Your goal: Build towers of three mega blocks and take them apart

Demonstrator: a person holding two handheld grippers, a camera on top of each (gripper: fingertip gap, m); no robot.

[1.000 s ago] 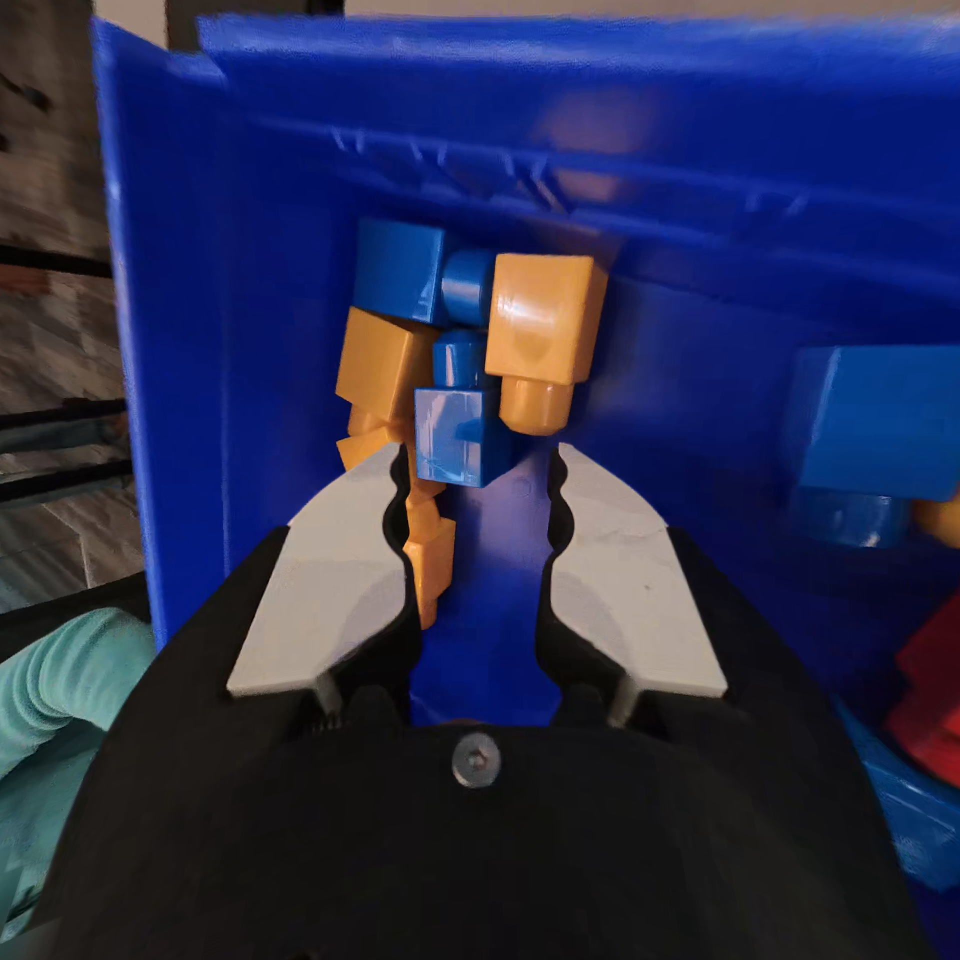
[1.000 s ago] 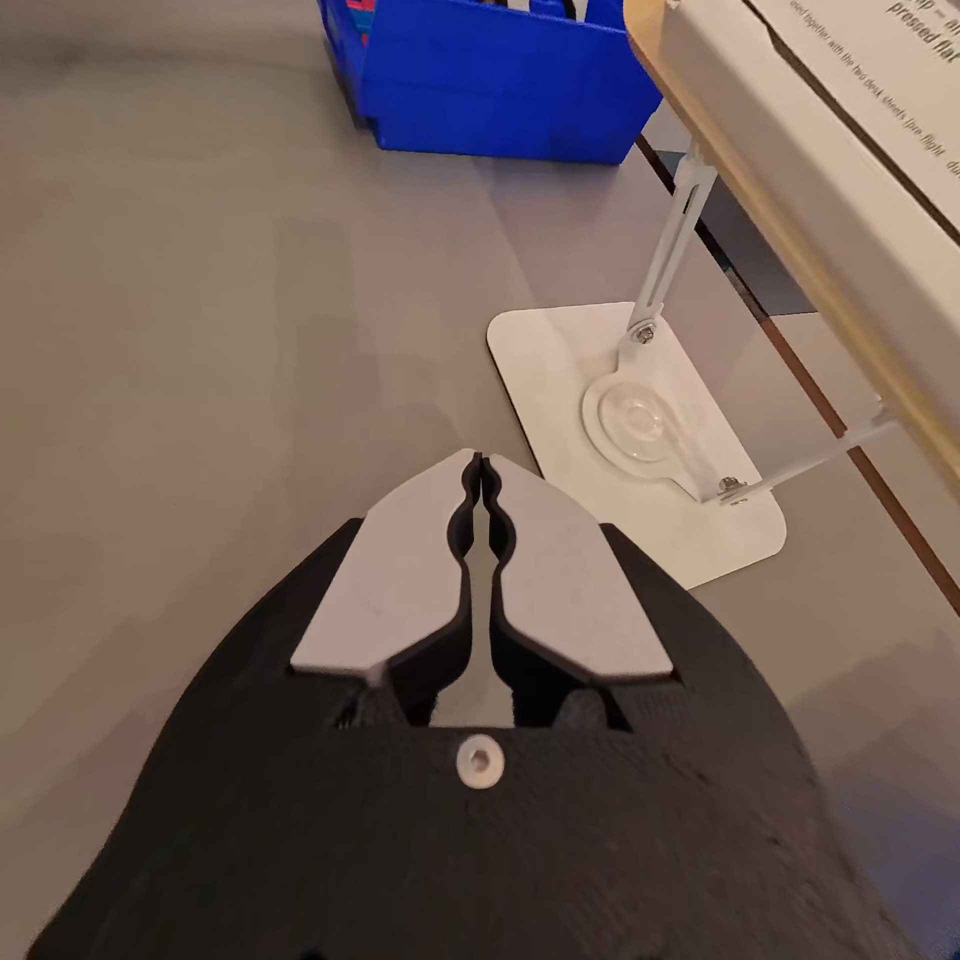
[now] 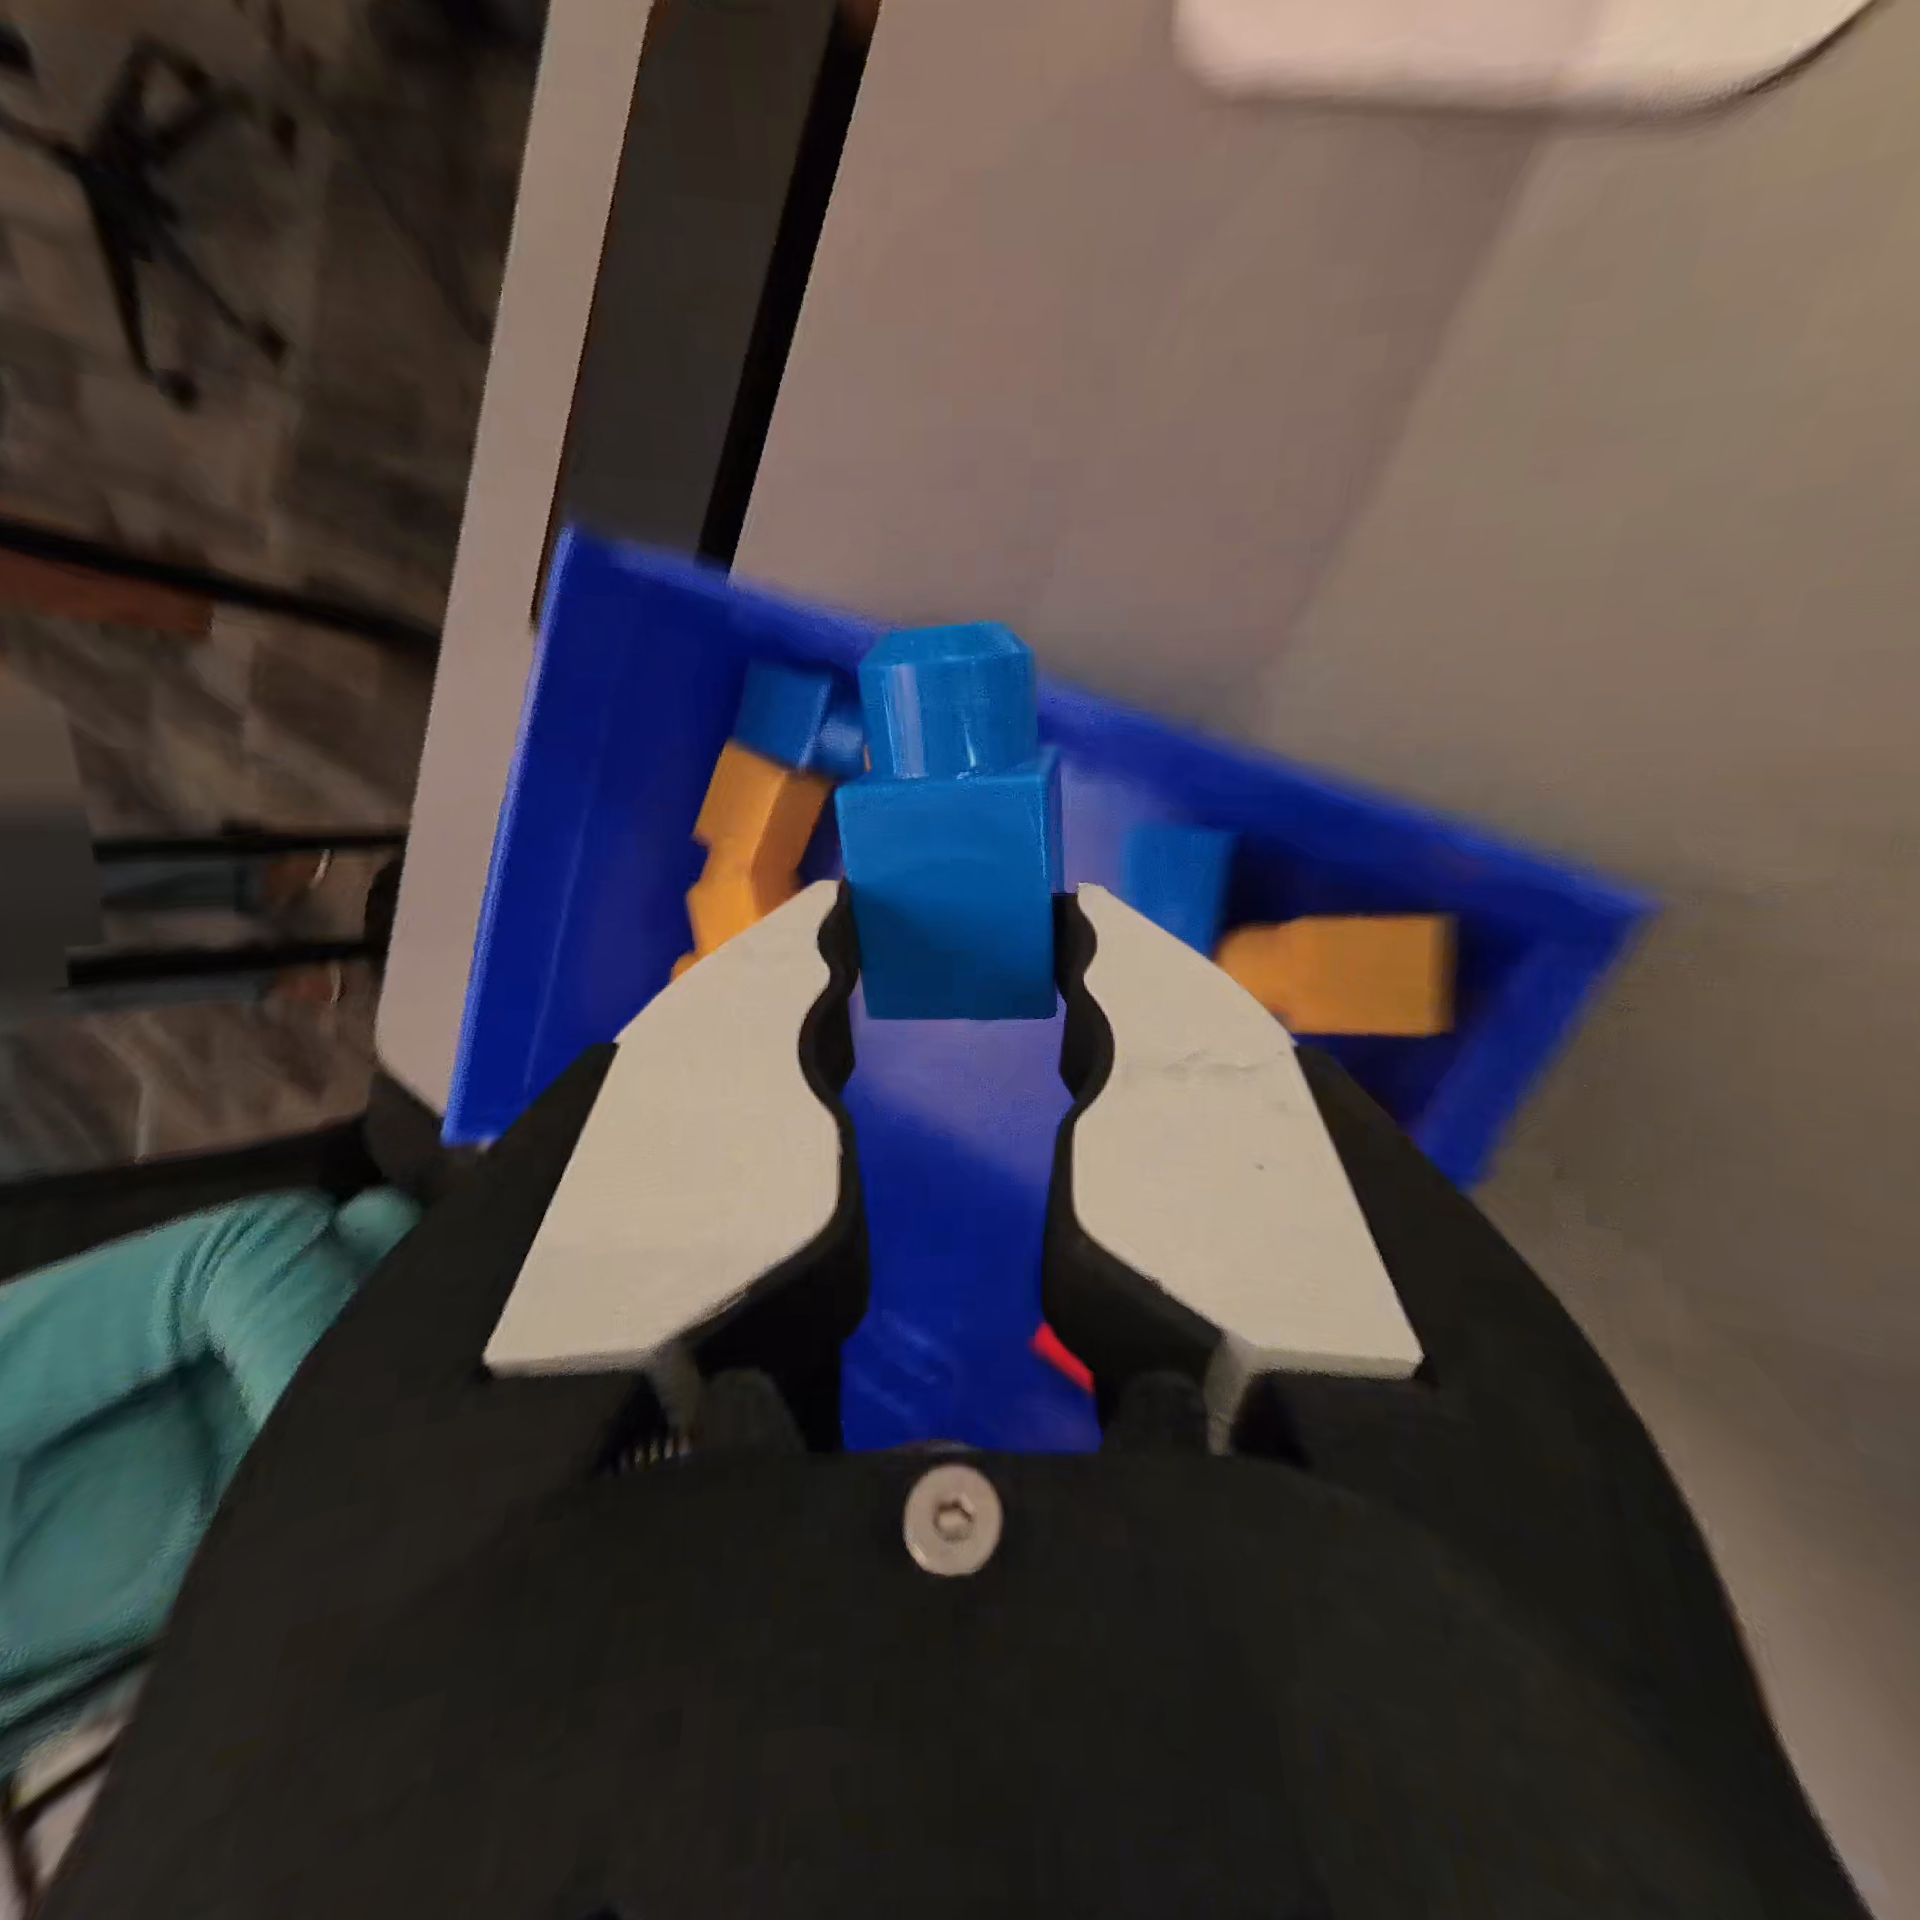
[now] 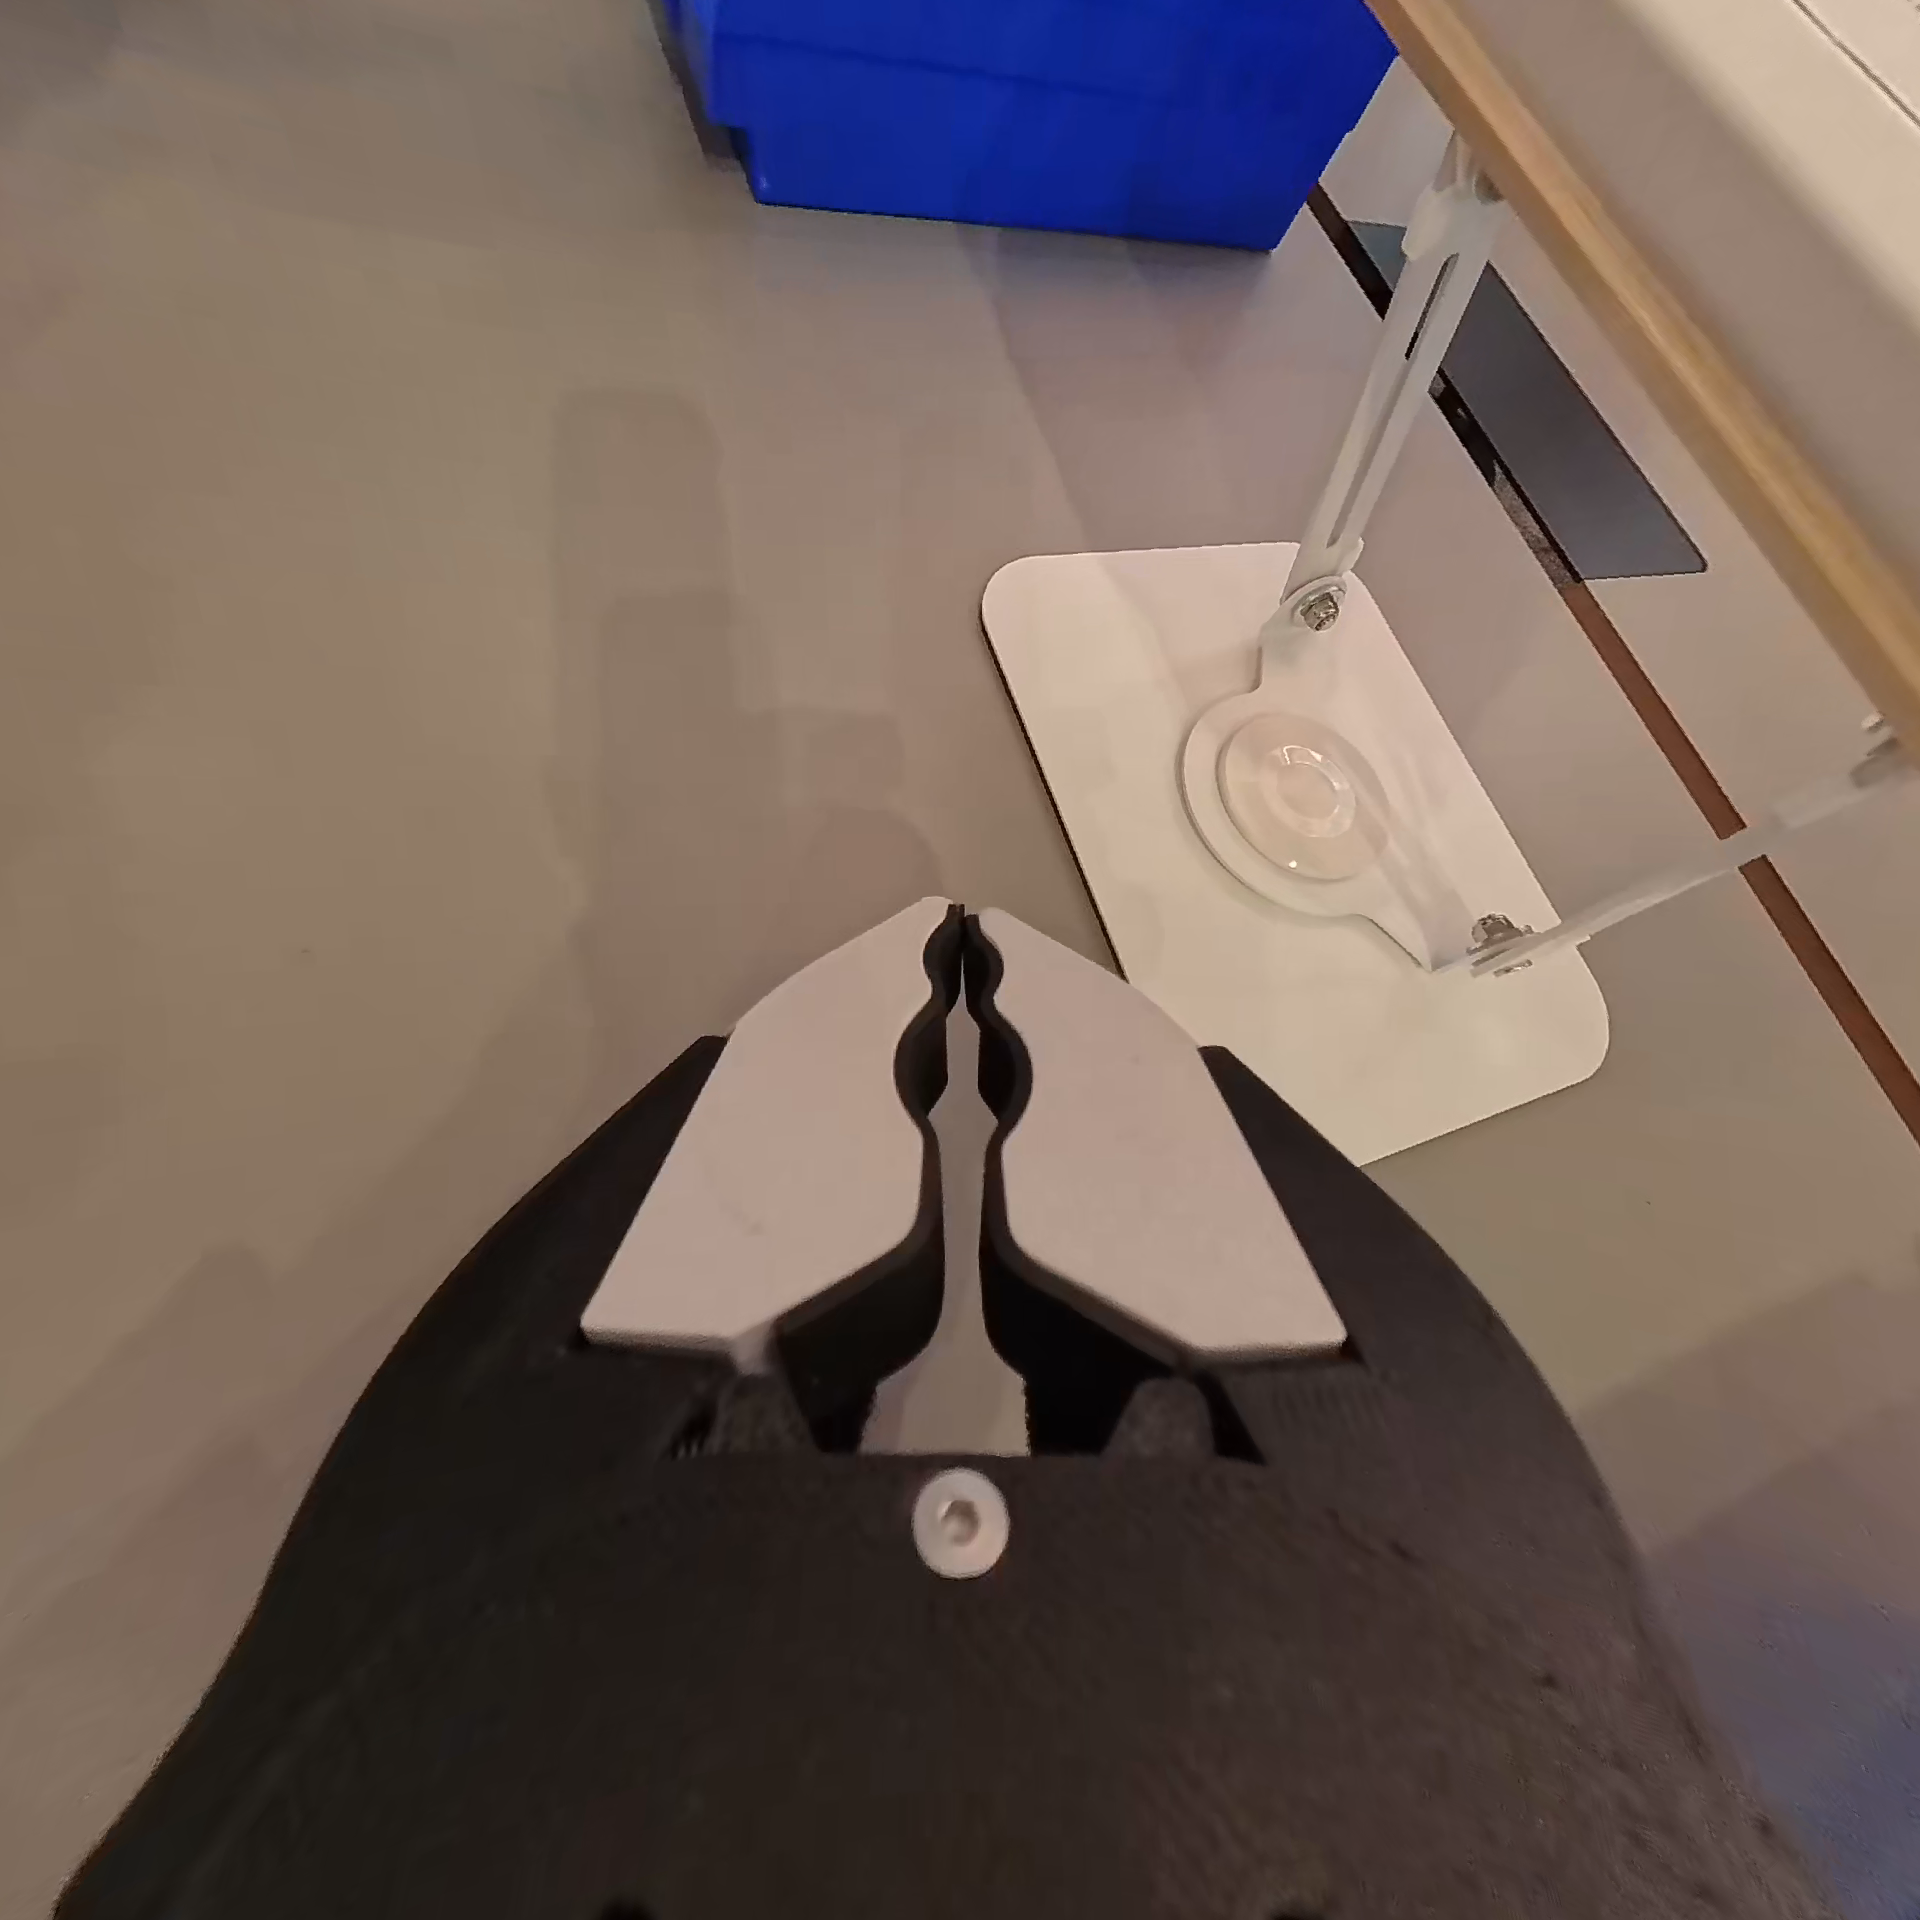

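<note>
Left gripper (image 3: 954,940) clamps a blue block (image 3: 951,904) between both pads, stud pointing away, above the blue bin (image 3: 582,831); orange blocks (image 3: 1345,977) and more blue ones lie in the bin; right gripper (image 4: 961,920) closed on nothing, over grey table (image 4: 416,623) beside white stand base (image 4: 1247,935)

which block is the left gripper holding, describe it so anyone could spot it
Find the blue bin on the grey table. Above it, the left gripper pinches a blue block between its fingertips, stud pointing away. The other blue and orange blocks lie loose in the bin.
</note>
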